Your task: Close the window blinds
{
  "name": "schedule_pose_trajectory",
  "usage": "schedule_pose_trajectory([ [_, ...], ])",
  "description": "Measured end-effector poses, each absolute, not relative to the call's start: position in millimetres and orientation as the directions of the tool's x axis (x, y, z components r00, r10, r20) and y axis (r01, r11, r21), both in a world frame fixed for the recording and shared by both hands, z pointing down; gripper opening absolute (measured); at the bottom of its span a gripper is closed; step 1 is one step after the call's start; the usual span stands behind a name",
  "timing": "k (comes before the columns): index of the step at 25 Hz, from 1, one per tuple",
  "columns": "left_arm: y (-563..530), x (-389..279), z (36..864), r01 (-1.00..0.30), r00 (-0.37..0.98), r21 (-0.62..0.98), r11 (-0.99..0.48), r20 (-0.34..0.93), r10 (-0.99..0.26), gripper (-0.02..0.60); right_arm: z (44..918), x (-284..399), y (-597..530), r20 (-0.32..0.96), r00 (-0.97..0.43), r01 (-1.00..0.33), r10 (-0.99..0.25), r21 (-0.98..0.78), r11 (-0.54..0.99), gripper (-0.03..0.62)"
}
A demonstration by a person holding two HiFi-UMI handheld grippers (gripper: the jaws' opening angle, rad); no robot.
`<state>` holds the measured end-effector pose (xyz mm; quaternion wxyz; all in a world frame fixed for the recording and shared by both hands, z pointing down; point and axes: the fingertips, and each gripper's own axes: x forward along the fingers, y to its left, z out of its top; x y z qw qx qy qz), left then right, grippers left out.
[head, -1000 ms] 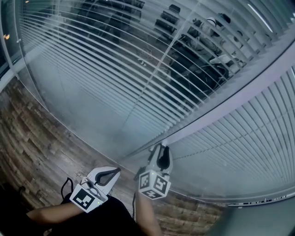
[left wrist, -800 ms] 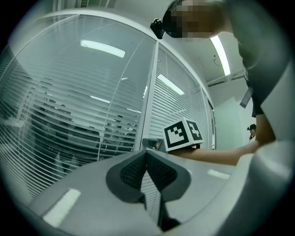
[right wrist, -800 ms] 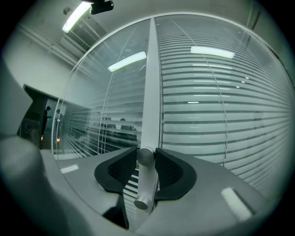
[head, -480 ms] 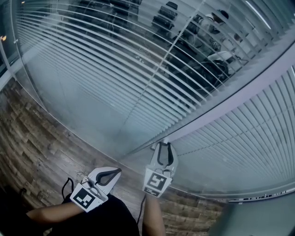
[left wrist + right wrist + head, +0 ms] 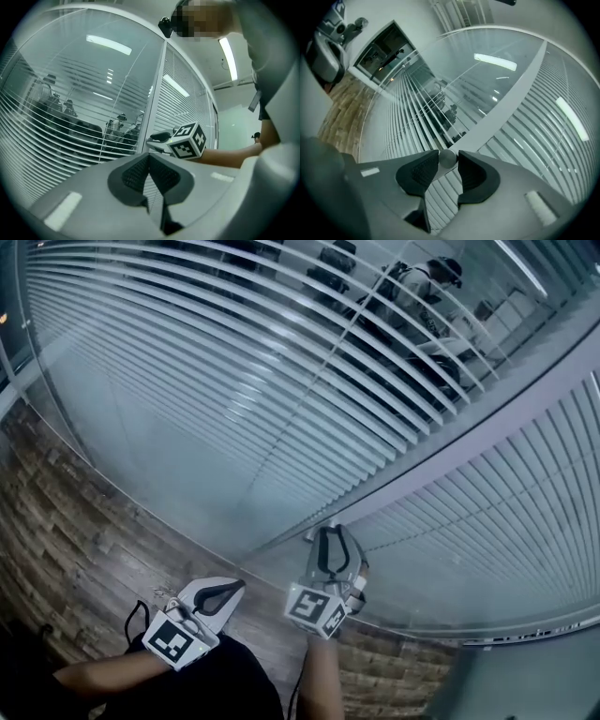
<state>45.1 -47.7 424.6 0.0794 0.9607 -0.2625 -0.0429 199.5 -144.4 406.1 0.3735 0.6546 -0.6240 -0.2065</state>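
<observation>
Grey slatted blinds, left pane: slats gapped, room visible through. Silvery knob on window frame: we pinch it in right gripper. Left gripper: pressed together, empty. Step, we judge: tilting slats; next calls for twisting knob until slats overlap.

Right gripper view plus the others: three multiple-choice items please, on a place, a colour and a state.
1. Where is the round knob? A on the floor; B between the right gripper's jaws; C on a cord.
2. What colour are the blind slats? A red; B black; C white.
3. How do the left gripper's jaws stand? A together, empty; B wide apart; C round a handle.
B: its view shows the knob between the pads. C: pale slats in the head view. A: the pads meet.
</observation>
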Motion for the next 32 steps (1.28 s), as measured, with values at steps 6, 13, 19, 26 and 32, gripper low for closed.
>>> schedule_pose_trajectory([
  [6, -44.3, 39.3, 428.1, -0.497, 0.856, 0.198, -0.845, -0.048, -0.514, -0.002, 399.5, 204.3, -130.5, 0.148, 0.099, -0.948, -0.984, 0.315, -0.048, 0.16],
  [13, -38.4, 35.1, 434.0, -0.49, 0.859, 0.22, -0.843, -0.043, -0.51, -0.002, 405.6, 212.9, -122.2, 0.079, 0.101, -0.973, -0.992, -0.198, -0.115, 0.158],
  [19, -51.2, 40.5, 431.9, -0.498, 0.858, 0.169, -0.85, -0.043, -0.511, -0.002, 400.3, 219.6, -142.6, 0.052, 0.155, -0.945, -0.987, -0.283, -0.163, 0.143],
  [26, -51.5, 32.4, 432.5, -0.503, 0.853, 0.218, -0.836, -0.03, -0.521, -0.002, 397.8, 218.1, -140.4, 0.078, 0.187, -0.95, -0.979, -0.238, -0.2, 0.137],
  [32, -36.5, 23.8, 447.1, -0.479, 0.866, 0.213, -0.852, -0.04, -0.498, -0.002, 408.4, 206.1, -125.8, 0.072, 0.18, -0.971, -0.981, -0.144, -0.189, 0.135],
])
